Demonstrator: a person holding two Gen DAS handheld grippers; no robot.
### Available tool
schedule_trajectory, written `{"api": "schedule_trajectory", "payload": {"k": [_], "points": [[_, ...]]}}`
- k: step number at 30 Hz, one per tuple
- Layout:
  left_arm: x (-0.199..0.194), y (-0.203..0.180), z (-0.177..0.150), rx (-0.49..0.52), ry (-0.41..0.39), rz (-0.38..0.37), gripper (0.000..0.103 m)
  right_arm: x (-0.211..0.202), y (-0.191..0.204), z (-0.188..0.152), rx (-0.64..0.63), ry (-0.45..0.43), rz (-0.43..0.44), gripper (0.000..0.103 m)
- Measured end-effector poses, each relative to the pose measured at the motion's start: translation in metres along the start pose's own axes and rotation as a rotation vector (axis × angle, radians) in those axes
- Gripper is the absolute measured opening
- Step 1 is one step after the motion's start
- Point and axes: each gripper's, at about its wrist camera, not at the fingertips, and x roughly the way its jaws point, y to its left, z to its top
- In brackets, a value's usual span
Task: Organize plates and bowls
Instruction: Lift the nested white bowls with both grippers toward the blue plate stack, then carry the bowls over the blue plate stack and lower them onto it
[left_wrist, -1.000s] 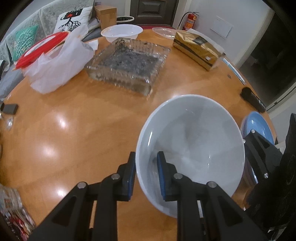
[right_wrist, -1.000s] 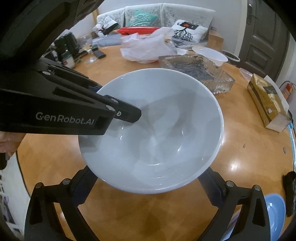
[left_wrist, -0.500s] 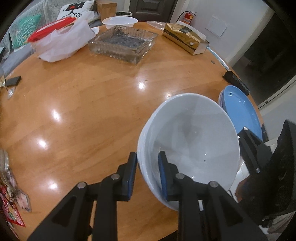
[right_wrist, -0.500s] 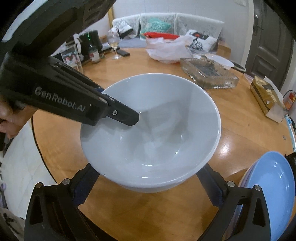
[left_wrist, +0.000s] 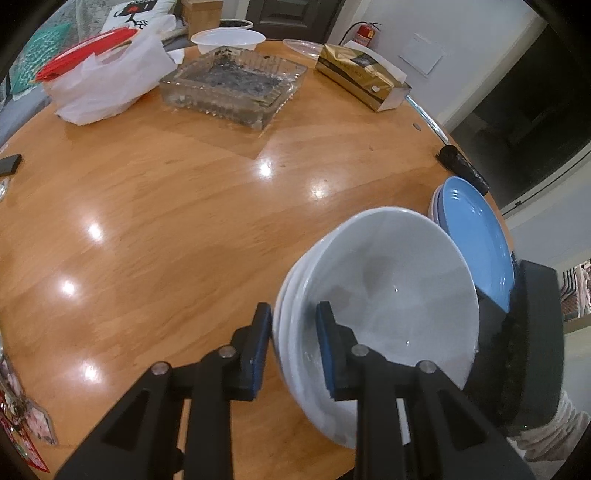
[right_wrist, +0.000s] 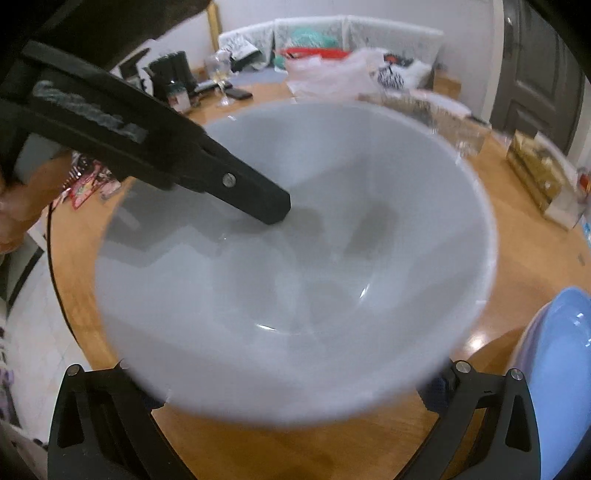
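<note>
A white bowl (left_wrist: 384, 295) sits nested on other white bowls at the table's near right edge. My left gripper (left_wrist: 293, 339) straddles its rim, one finger inside and one outside, with a gap between pads and rim. The bowl (right_wrist: 295, 266) fills the right wrist view, blurred. My right gripper (right_wrist: 291, 391) is wide open, its fingers (right_wrist: 480, 384) spread below and either side of the bowl. A blue plate (left_wrist: 476, 236) lies on a stack just right of the bowls, also in the right wrist view (right_wrist: 554, 369).
On the round wooden table (left_wrist: 184, 206): a glass tray (left_wrist: 232, 88), a white plastic bag (left_wrist: 107, 77) with a red lid, a gold box (left_wrist: 362, 77), a white bowl (left_wrist: 229, 38) at the back, a black remote (left_wrist: 461, 168) at the right edge.
The bowl has come down onto the stack of white bowls beside the blue plate. My left gripper's fingers have spread apart at the rim. The right wrist view has moved closer and blurred.
</note>
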Motion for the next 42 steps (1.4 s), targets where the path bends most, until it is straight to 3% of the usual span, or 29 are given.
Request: {"api": "schedule_trajectory", "payload": {"k": [13,21,42], "points": [[0.005,0.003,0.002,0.003,-0.007,-0.054,0.026,0.013,0.004,0.003,-0.009,-0.040,-0.034,0.103],[0.009,0.001,0.003,0.005,-0.008,-0.052,0.030,0.014,0.006,0.010,0.026,-0.019,-0.048,0.102],[-0.015,-0.017,0.001,0.058,-0.066,-0.009,0.029,-0.005,0.013,0.011,0.010,-0.117,-0.079,0.102]]}}
